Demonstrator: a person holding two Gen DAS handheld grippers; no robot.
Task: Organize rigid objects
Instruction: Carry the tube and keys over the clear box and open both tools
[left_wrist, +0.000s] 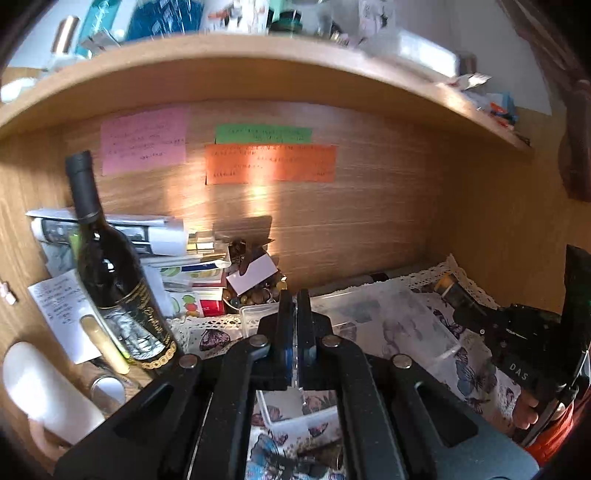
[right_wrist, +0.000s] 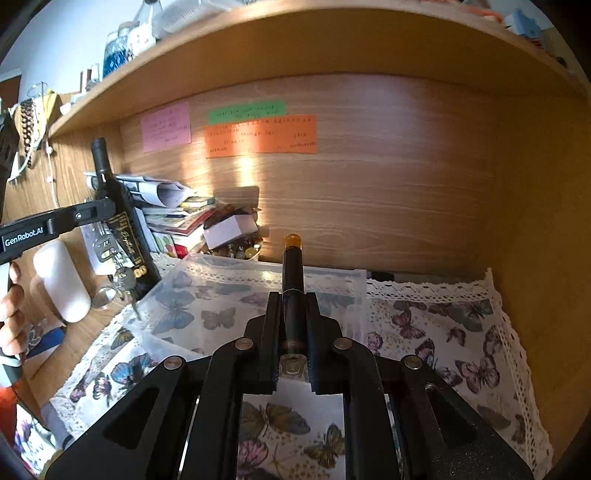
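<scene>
place: probably home desk nook | cues: sticky notes (left_wrist: 144, 142), wine bottle (left_wrist: 110, 266), lace butterfly cloth (right_wrist: 443, 332)

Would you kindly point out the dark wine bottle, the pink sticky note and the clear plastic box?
dark wine bottle (left_wrist: 110, 273): left wrist view, shoulder.
pink sticky note (right_wrist: 166, 127): right wrist view, centre.
clear plastic box (right_wrist: 207, 291): right wrist view, lid.

I see warm daylight in both wrist views, falling in patches on the wooden back panel (left_wrist: 332, 221) ahead of the jaws, brightest just below the orange note (left_wrist: 270, 164). Above the jaws, the underside of the shelf (right_wrist: 332, 48) stays moderately lit. Glare marks the wine bottle (left_wrist: 110, 266) left of the jaws. Items on top of the shelf are smeared by motion blur. Fisheye distortion bows the shelf edge, and the corners vignette to black. Near the lens, the linkage is dark.
</scene>
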